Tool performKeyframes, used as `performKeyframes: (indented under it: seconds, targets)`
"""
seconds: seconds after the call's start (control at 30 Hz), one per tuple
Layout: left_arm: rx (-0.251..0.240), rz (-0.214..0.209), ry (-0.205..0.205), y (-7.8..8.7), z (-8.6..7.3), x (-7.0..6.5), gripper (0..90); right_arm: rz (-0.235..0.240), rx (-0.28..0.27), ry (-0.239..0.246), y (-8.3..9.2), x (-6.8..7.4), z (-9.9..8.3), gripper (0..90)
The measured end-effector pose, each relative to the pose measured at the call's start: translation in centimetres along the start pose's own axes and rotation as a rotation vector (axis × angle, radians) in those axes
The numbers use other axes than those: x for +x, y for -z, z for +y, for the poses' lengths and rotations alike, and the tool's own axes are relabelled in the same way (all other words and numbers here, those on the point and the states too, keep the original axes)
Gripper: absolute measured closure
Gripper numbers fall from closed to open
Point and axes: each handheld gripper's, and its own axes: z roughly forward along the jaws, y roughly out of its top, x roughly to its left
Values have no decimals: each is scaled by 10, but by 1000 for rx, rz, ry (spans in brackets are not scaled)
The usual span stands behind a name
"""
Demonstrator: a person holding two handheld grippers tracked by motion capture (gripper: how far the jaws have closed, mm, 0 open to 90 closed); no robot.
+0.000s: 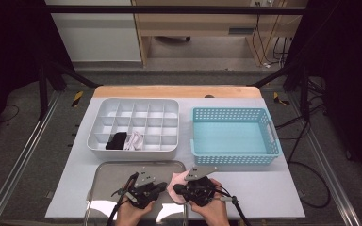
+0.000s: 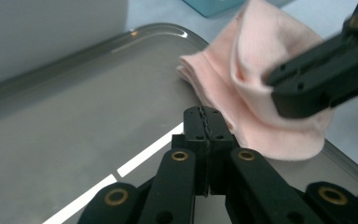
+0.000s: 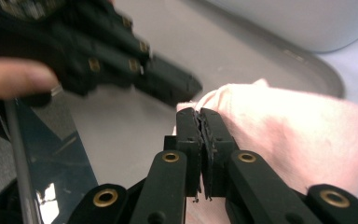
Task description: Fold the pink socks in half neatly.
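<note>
A pale pink cloth [image 1: 176, 179] lies folded over the right rim of a metal tray [image 1: 122, 172] near the table's front edge. My right gripper [image 1: 176, 189] is shut on the cloth's edge, and a fold of the cloth [image 2: 261, 88] rises to its jaws [image 2: 317, 81]. In the right gripper view the pink cloth [image 3: 298, 135] spreads behind the pinched tips of my right gripper [image 3: 199, 114]. My left gripper [image 1: 161, 187] hovers just left of it over the tray. Its tips [image 2: 207, 112] are shut on nothing, a little short of the cloth.
A white compartment organizer [image 1: 136, 104] stands behind the tray, with a black item [image 1: 117, 140] and a white item [image 1: 135, 140] in its front cells. To its right sits a blue perforated basket [image 1: 235, 159]. The tray's bare bed [image 2: 84, 121] stretches left.
</note>
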Motion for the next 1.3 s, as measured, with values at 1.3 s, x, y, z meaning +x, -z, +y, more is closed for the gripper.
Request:
performKeyframes:
  seconds: [1.3]
  targets:
    - [-29,-5,9,-16,14,-11,751,-26,-19,33,-4,12,-18,824]
